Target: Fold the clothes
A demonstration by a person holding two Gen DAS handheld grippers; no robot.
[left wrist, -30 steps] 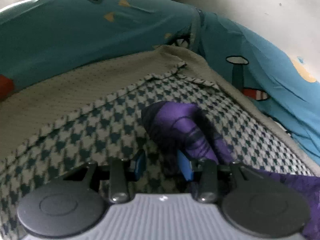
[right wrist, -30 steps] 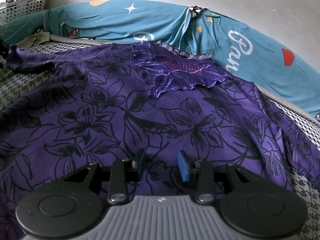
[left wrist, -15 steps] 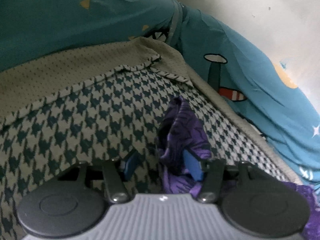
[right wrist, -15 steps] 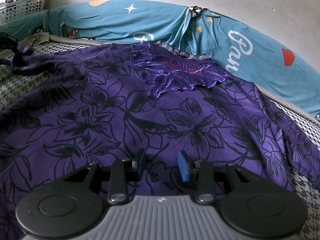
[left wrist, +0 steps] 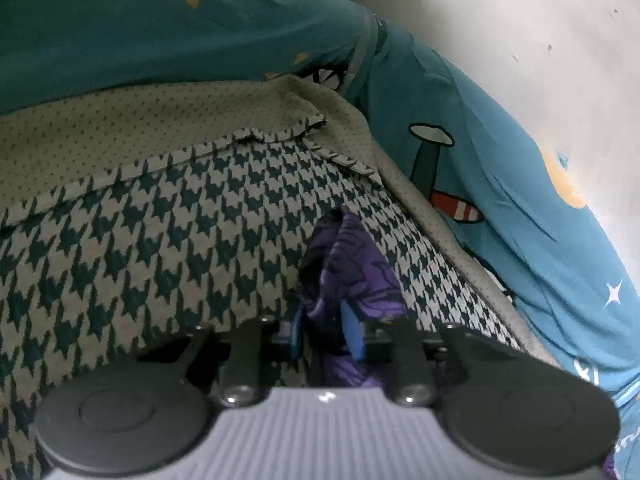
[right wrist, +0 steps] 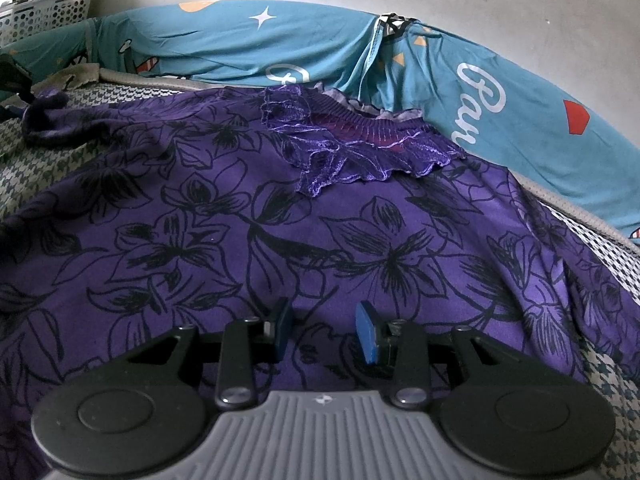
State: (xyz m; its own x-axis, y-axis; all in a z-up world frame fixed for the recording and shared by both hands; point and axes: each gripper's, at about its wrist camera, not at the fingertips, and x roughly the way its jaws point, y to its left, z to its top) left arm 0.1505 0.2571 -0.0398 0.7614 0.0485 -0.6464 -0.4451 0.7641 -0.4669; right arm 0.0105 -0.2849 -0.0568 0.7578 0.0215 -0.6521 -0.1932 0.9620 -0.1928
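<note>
A purple blouse with black flower outlines [right wrist: 280, 220] lies spread on the bed, its ruffled collar [right wrist: 360, 148] at the far side. Its left sleeve [right wrist: 48, 120] stretches away to the far left. In the left wrist view the end of that sleeve [left wrist: 352, 256] stands bunched in a ridge on the cover. My left gripper [left wrist: 325, 322] is shut on it, and both blue pads press the cloth. My right gripper [right wrist: 325, 330] hangs open just above the blouse's lower middle, with nothing between its pads.
A houndstooth bed cover [left wrist: 160, 240] lies under the blouse, with a dotted olive cloth [left wrist: 140, 120] at its far edge. A teal cartoon-print sheet [right wrist: 240, 48] lines the white wall behind. A white perforated basket [right wrist: 44, 12] stands at the back left.
The left gripper's jaws widened around the sleeve end, then closed on it, and the gripper rolled a little. The sleeve end went from a flat lump to a pinched ridge. The right gripper stayed still.
</note>
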